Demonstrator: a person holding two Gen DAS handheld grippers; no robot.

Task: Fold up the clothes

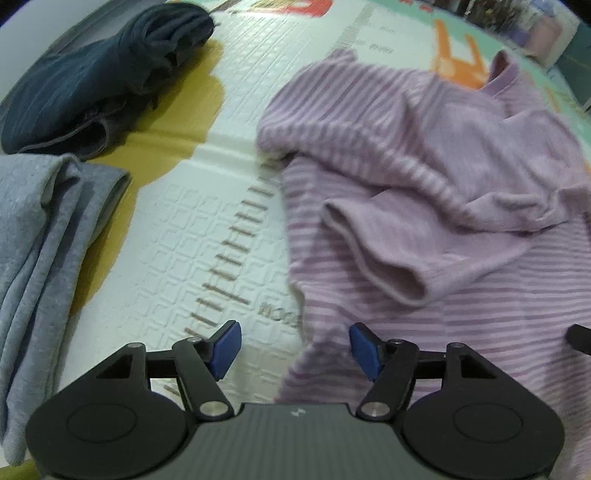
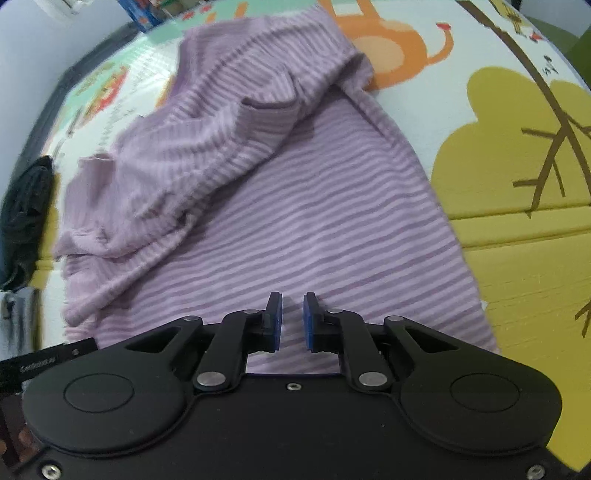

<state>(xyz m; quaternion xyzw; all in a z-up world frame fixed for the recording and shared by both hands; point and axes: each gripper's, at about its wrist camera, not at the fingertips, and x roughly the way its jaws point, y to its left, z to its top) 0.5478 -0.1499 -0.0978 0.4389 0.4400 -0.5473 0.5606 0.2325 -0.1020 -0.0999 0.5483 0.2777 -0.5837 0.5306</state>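
My left gripper [image 1: 295, 347] hangs spread over the striped lilac shirt's [image 1: 424, 192] nine-o'clock edge; my right gripper [image 2: 292, 317] hovers nearly pressed together, pinching nothing.

A white embossed foam play mat [image 2: 424, 74] printed with an orange animal [image 2: 391, 48], mustard-yellow trees [image 2: 517, 155] and a brown ruler scale [image 1: 229, 273] is covering the floor, its far edge meeting blurred clutter [image 1: 517, 18].

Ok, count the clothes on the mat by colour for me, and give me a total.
Purple striped: 1, the shirt, half folded on the mat.
Dark blue: 1, the folded garment.
Light grey-blue: 1, the folded garment.
Total: 3 clothes.
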